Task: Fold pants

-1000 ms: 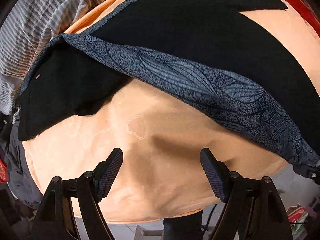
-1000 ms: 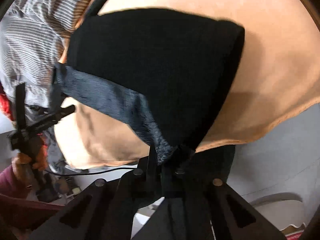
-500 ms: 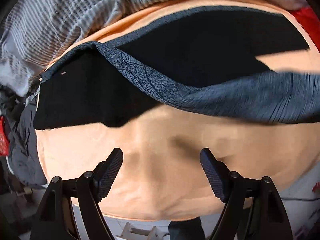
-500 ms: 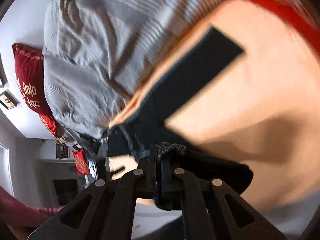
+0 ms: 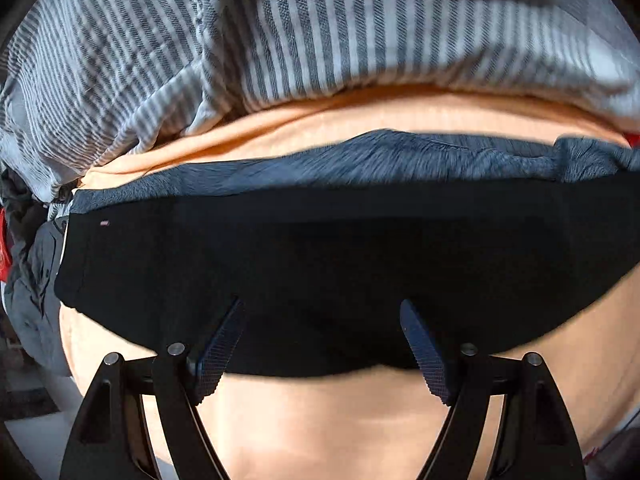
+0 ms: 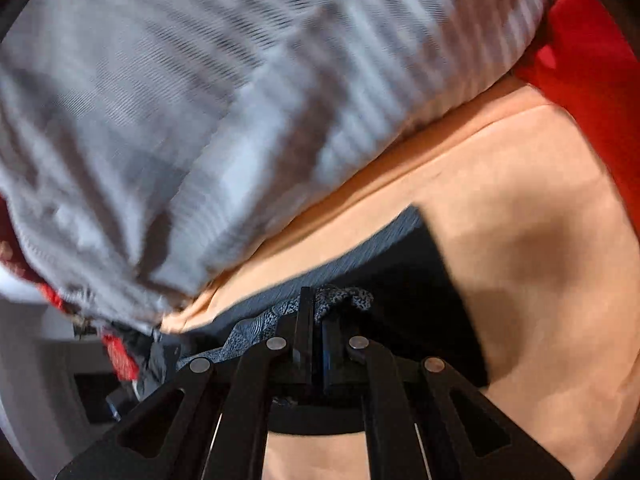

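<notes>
The black pants (image 5: pixel 320 264) with a blue-grey patterned side panel (image 5: pixel 360 160) lie folded lengthwise across the peach bed sheet (image 5: pixel 320 420) in the left wrist view. My left gripper (image 5: pixel 320 320) is open and empty, its fingertips over the pants' near edge. In the right wrist view my right gripper (image 6: pixel 318 312) is shut on the patterned fabric edge of the pants (image 6: pixel 420 280), held low over the folded leg by the sheet (image 6: pixel 540 260).
A grey striped duvet (image 5: pixel 280 40) is bunched along the far side of the bed, also in the right wrist view (image 6: pixel 200 100). Red fabric (image 6: pixel 592 80) lies at the right. Dark clothes (image 5: pixel 32 280) hang off the bed's left edge.
My right gripper has carried the lifted pant leg over and down onto the other leg, so the pants now lie doubled. My left gripper has moved forward to the pants' near edge.
</notes>
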### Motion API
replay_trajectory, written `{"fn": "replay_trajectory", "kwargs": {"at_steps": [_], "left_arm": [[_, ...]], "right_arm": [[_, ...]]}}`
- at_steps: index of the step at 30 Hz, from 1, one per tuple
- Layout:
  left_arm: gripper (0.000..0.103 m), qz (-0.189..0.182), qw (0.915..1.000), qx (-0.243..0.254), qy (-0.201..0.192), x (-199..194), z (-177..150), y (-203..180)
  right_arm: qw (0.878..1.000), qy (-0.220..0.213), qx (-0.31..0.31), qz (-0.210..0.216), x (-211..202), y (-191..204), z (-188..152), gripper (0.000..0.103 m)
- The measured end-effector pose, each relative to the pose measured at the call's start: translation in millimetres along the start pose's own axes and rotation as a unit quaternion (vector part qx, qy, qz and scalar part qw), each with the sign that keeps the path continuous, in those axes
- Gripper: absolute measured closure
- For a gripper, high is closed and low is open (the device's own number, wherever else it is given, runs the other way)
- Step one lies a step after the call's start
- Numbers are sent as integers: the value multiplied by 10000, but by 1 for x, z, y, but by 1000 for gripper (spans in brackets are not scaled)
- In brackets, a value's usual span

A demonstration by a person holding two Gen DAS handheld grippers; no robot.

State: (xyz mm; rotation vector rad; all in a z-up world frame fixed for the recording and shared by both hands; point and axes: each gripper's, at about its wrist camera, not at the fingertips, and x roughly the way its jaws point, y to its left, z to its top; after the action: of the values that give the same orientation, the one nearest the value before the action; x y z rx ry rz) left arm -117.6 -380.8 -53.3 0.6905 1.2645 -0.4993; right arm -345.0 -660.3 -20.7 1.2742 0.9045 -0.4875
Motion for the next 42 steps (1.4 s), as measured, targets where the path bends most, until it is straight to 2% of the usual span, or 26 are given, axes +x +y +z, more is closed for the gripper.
{"fn": "replay_trajectory", "kwargs": {"at_steps": [5, 7, 9, 11, 12, 13, 15, 18, 19, 20, 21, 23, 25, 27, 30, 32, 34, 37, 39, 40, 42], "left_arm": [[22, 50, 9996, -252, 92, 20, 22, -6], [22, 53, 9996, -250, 141, 28, 27, -7], [22, 84, 9996, -203, 176, 34, 32, -9], [22, 128, 9996, -137, 215, 42, 36, -12], [22, 145, 9996, -107, 224, 45, 37, -14], [22, 165, 9996, -69, 218, 47, 39, -17], [22, 224, 9996, 3, 177, 52, 43, -23], [22, 287, 9995, 6, 121, 56, 48, -31], [22, 315, 9995, -5, 91, 57, 50, -33], [22, 348, 9994, -10, 67, 58, 51, -34], [22, 391, 9992, -4, 40, 58, 52, -37], [21, 469, 9989, 28, -26, 59, 55, -42], [7, 694, 9975, 67, -98, 60, 58, -44], [7, 535, 9985, -17, -72, 60, 63, -39], [7, 273, 9993, -253, 29, 57, 66, -25], [7, 458, 9986, -250, -106, 47, 64, -16], [7, 389, 9985, -321, -199, 39, 61, -1], [7, 301, 9987, -399, -132, 37, 64, 13], [7, 348, 9984, -406, -165, 37, 70, 15], [7, 253, 9986, -400, -223, 35, 75, 9], [7, 51, 9989, -325, -346, 30, 82, -14]], "right_arm": [[9988, 35, 314, -363, 21, -22, 19, 99], [9984, 82, 362, -416, 22, -24, 19, 95], [9985, 44, 278, -477, 13, -21, 15, 80], [9969, -178, 67, -764, -1, -15, 15, 16], [9945, -346, -16, -985, -11, -12, 15, 14], [9922, -598, -70, -1092, -25, -10, 15, 14], [9930, -663, -134, -972, -40, -7, 13, 22], [9920, -534, -366, -1080, -48, 2, -3, 46], [9908, -346, -529, -1195, -40, 6, -13, 64], [9901, -173, -622, -1246, -32, 7, -19, 74], [9875, 129, -775, -1364, -16, 8, -27, 75], [9809, 345, -938, -1666, 6, 6, -38, 75], [9745, 395, -1003, -1966, 28, -4, -36, 84], [9779, 111, -855, -1904, 28, -7, -28, 85], [9805, 67, -613, -1867, 19, -3, -23, 82], [9756, 90, -856, -2020, 12, 4, -29, 81], [9722, 105, -1052, -2091, 6, 11, -40, 79], [9670, 86, -1360, -2152, 4, 21, -58, 77], [9615, 71, -1574, -2250, 12, 30, -60, 77], [9619, 74, -1585, -2227, 15, 32, -59, 77], [9693, 52, -1503, -1946, 19, 36, -50, 77]]}}
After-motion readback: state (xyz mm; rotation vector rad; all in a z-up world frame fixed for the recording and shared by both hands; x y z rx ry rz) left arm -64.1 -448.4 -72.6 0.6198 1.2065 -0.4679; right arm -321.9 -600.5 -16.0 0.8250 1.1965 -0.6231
